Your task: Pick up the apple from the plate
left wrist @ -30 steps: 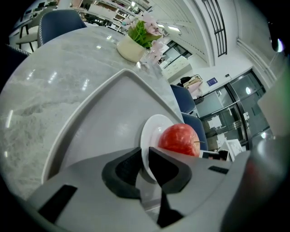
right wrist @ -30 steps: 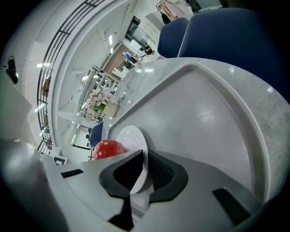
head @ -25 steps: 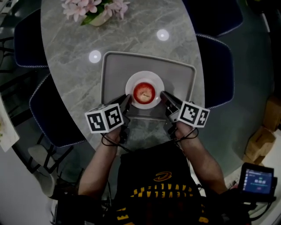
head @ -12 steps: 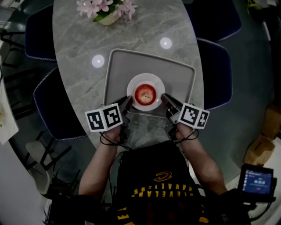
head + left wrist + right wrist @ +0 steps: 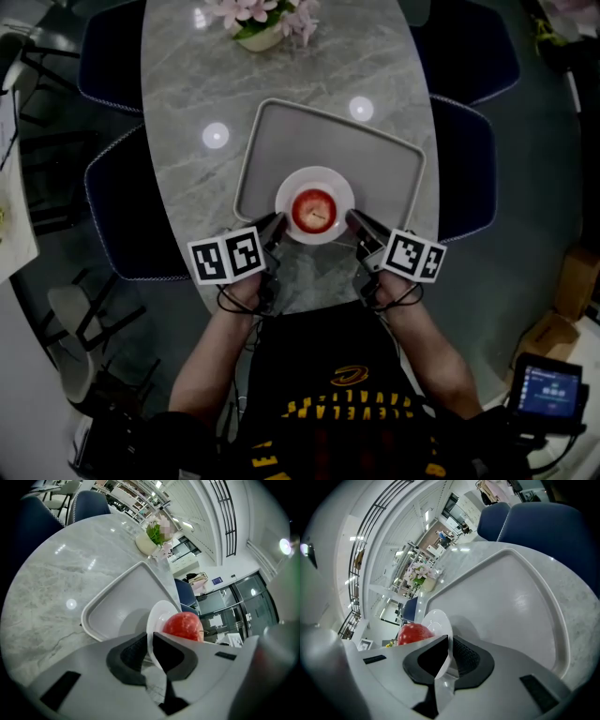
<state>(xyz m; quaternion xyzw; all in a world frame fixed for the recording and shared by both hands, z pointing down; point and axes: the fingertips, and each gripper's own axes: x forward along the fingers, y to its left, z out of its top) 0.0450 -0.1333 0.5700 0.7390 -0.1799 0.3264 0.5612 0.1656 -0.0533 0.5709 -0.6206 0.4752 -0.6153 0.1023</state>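
Observation:
A red apple (image 5: 313,210) sits on a small white plate (image 5: 330,184) over the near part of a grey tray (image 5: 375,159). My left gripper (image 5: 277,223) is shut on the plate's left rim, my right gripper (image 5: 352,219) on its right rim. In the left gripper view the plate (image 5: 157,620) rim runs edge-on between the dark pads of the left gripper (image 5: 150,644), with the apple (image 5: 183,626) just beyond. The right gripper view shows the same: the right gripper (image 5: 449,651) pinches the plate (image 5: 433,620) edge, with the apple (image 5: 415,633) at left.
The tray (image 5: 117,606) lies on an oval grey marble table (image 5: 187,169). A pot of pink flowers (image 5: 267,23) stands at the far end. Dark blue chairs (image 5: 122,197) flank the table on both sides. The person's body is close against the near edge.
Both grippers stay on the plate's rims. The plate with the apple now sits nearer the tray's front edge than a second ago. The head view has shifted.

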